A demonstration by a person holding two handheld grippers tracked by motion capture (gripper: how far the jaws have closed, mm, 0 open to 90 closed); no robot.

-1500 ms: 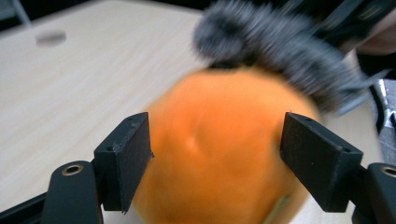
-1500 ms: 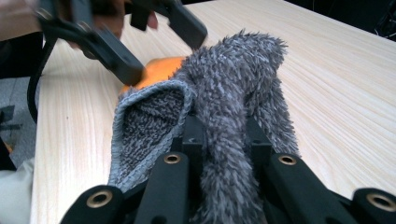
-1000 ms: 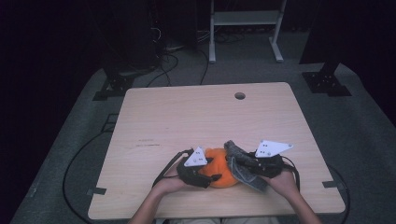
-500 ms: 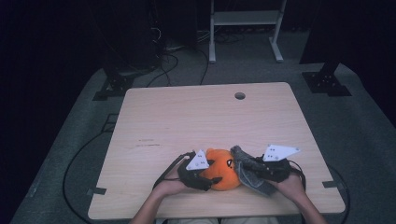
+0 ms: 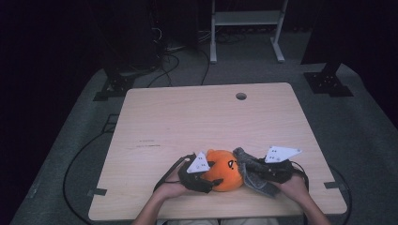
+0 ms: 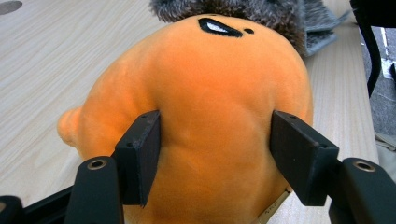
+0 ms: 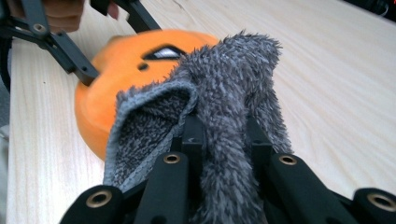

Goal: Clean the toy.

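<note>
An orange plush toy point(image 5: 224, 169) with a black eye mark lies near the table's front edge. My left gripper point(image 5: 212, 181) is shut on it from the left. In the left gripper view the two pads point(image 6: 140, 154) press into the toy's soft body point(image 6: 215, 93). A grey fuzzy cloth point(image 5: 251, 174) touches the toy's right side, and my right gripper point(image 5: 257, 169) is shut on it. In the right gripper view the cloth point(image 7: 224, 79) is bunched between the jaws of my right gripper point(image 7: 224, 135), draped over them and touching the toy point(image 7: 112, 74).
The wooden table point(image 5: 187, 117) has a small round hole point(image 5: 241, 96) near its far edge. Cables point(image 5: 75, 159) trail over the grey floor at the left. A white stand point(image 5: 246, 28) is behind the table.
My right gripper has shifted a little to the right and toward the near edge, with the cloth still in it. The left gripper and the toy have stayed put.
</note>
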